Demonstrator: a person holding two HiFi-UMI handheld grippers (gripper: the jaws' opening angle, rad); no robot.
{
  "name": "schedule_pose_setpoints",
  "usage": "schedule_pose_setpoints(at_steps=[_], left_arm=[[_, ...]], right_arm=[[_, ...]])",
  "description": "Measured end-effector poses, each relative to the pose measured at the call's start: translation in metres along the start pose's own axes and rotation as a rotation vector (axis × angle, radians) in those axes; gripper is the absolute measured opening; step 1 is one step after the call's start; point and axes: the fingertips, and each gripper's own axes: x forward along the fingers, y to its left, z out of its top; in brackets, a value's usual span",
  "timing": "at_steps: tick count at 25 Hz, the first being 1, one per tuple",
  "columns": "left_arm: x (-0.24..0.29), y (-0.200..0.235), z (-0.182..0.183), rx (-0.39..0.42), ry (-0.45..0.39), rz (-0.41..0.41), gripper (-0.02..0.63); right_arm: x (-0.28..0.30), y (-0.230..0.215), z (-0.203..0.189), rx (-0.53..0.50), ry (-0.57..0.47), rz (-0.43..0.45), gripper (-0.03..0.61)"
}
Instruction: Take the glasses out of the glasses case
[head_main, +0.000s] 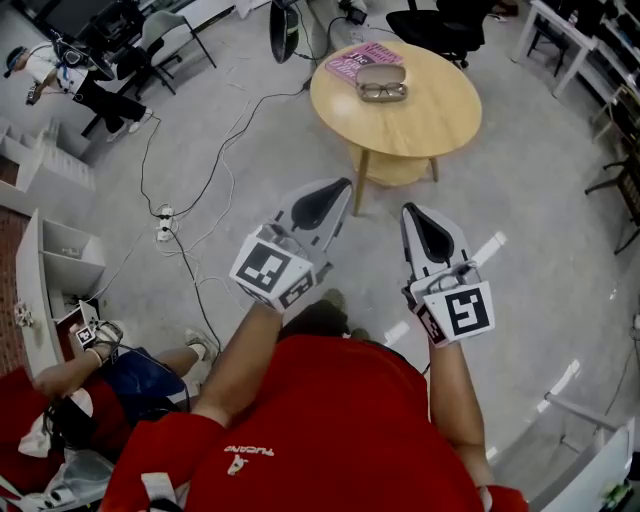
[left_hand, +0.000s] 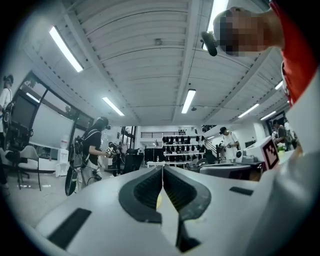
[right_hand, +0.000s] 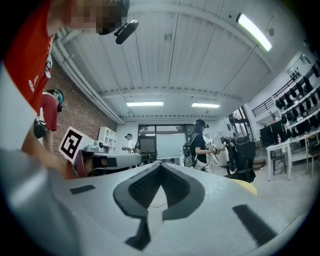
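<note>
A round wooden table (head_main: 430, 115) stands ahead of me on the grey floor. Near its far edge lies an open glasses case (head_main: 381, 74) with dark-framed glasses (head_main: 383, 91) in it. Both grippers are held level in the air short of the table, well apart from the case. In the head view my left gripper (head_main: 345, 184) is shut and empty. My right gripper (head_main: 410, 208) is also shut with nothing in it. Each gripper's own view shows the pads meeting at the tips: left gripper (left_hand: 162, 167), right gripper (right_hand: 160, 164). Neither of those views shows the case or the glasses.
A pink book (head_main: 357, 60) lies under the case's far side. Cables and a power strip (head_main: 163, 222) run over the floor at the left. A person (head_main: 120, 375) sits on the floor at lower left by a white shelf (head_main: 55, 262). Office chairs (head_main: 450, 25) stand behind the table.
</note>
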Motion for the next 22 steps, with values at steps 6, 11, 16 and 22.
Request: schedule_pose_setpoints(at_steps=[6,11,16,22], left_arm=[[0.037,0.021,-0.016,0.017,0.004,-0.006,0.014],[0.070,0.052,-0.031,0.009,0.002,-0.025,0.013],[0.116,0.102,-0.046,0.001,0.000,-0.059,0.013],[0.192,0.174,-0.057,-0.025,0.047,-0.073,0.014]], right_arm=[[0.020,-0.032,-0.010,0.002,-0.003,-0.002,0.005],[0.051,-0.055,-0.026,-0.012,0.020,-0.016,0.005],[0.108,-0.091,-0.039,-0.033,0.054,-0.033,0.005],[0.184,-0.154,-0.049,-0.035,0.097,-0.050,0.005]])
